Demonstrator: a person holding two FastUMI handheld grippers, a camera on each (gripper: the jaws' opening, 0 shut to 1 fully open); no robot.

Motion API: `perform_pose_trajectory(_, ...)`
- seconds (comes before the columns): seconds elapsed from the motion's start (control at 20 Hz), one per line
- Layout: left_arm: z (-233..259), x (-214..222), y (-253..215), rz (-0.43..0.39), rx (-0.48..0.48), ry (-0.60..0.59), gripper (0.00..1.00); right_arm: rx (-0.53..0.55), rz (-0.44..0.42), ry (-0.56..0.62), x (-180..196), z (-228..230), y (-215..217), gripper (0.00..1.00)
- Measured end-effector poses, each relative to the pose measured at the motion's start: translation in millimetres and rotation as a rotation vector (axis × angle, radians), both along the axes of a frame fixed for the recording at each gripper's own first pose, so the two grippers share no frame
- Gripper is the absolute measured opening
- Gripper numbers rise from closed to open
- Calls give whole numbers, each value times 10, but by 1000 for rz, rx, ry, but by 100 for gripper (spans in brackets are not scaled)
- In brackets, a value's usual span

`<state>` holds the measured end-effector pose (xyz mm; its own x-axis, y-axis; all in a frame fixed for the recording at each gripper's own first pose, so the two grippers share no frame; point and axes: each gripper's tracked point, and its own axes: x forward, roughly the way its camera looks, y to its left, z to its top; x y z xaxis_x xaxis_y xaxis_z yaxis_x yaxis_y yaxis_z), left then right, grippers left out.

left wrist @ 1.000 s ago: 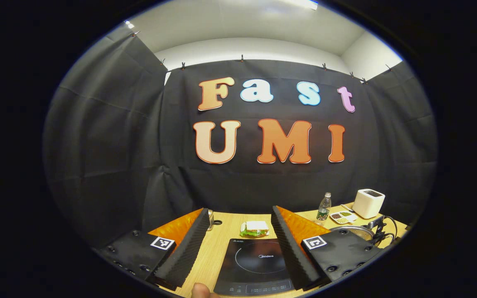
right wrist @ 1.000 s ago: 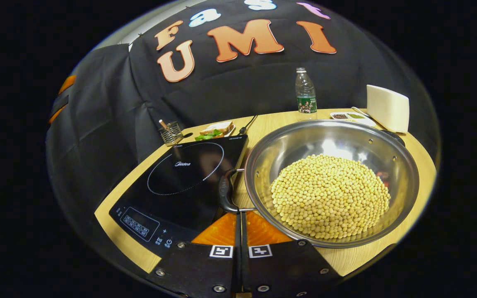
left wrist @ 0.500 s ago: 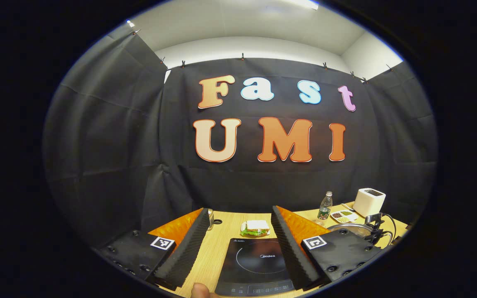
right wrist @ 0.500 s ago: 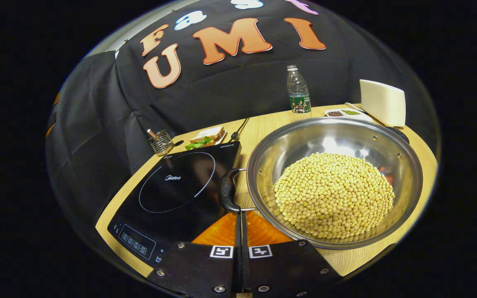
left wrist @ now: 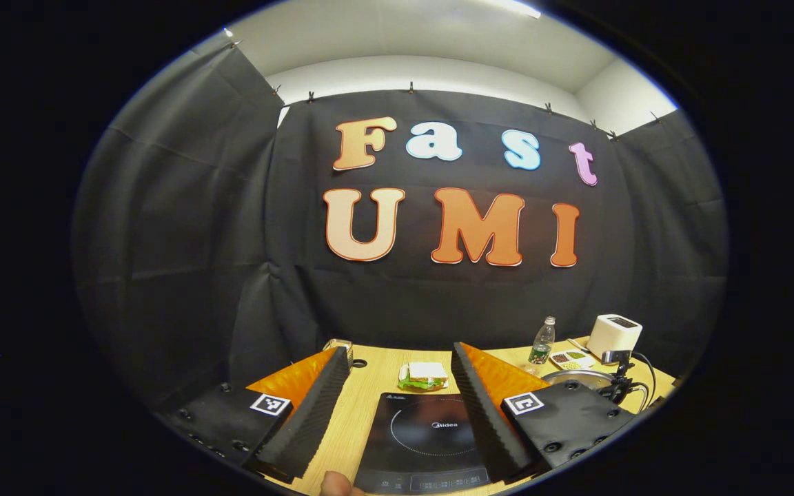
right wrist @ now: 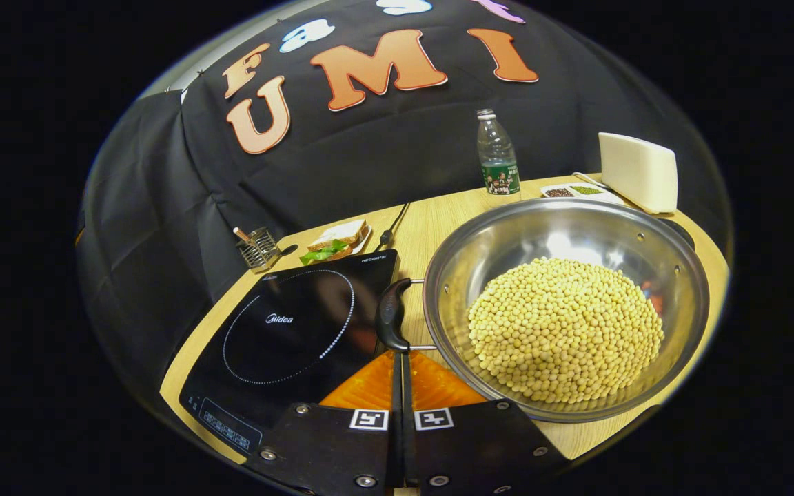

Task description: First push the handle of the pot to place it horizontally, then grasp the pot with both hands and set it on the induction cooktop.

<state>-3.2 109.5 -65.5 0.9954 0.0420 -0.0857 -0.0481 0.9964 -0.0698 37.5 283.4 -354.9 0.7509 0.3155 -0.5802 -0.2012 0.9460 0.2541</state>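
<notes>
On the wooden bench (right wrist: 431,220), the soybean-laden steel pot (right wrist: 566,310) is sitting heavy at three o'clock of the induction cooktop (right wrist: 287,324), its nine-o'clock handle (right wrist: 392,315) just beyond the right gripper (right wrist: 400,372), fingers together, the left gripper (left wrist: 397,406) gaping.

cloth-walled booth, mock kitchen table (right wrist: 431,220)

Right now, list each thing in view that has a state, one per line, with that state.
left gripper: open, above the induction cooktop.
right gripper: shut, tips at the pot handle.
pot: on the table beside the cooktop, full of soybeans.
water bottle: upright, capped.
</notes>
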Motion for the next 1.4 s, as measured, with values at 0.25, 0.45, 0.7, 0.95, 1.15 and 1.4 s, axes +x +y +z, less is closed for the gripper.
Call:
perform_pose_trajectory(0.25,-77,48,-63,-18,8,5,97,-10,20,-2,-48,70,-22,0)
perform_pose_trajectory(0.45,-55,138,-230,-42,-37,-8,97,19,19,-79,-143,495,-230,0)
perform_pose_trajectory(0.7,-35,176,-614,-96,-70,-19,98,-13,0,-193,-160,1013,-702,0)
perform_pose_trajectory(0.95,-29,199,-1021,-130,-45,-29,97,-55,-51,-287,-120,1397,-1212,0)
perform_pose_trajectory(1.15,-101,244,-1376,-161,-44,-31,97,-82,-79,-329,-112,1556,-1547,1)
perform_pose_trajectory(1.4,-321,380,-1849,-220,-66,14,97,-92,-124,-337,-80,1598,-1928,2)
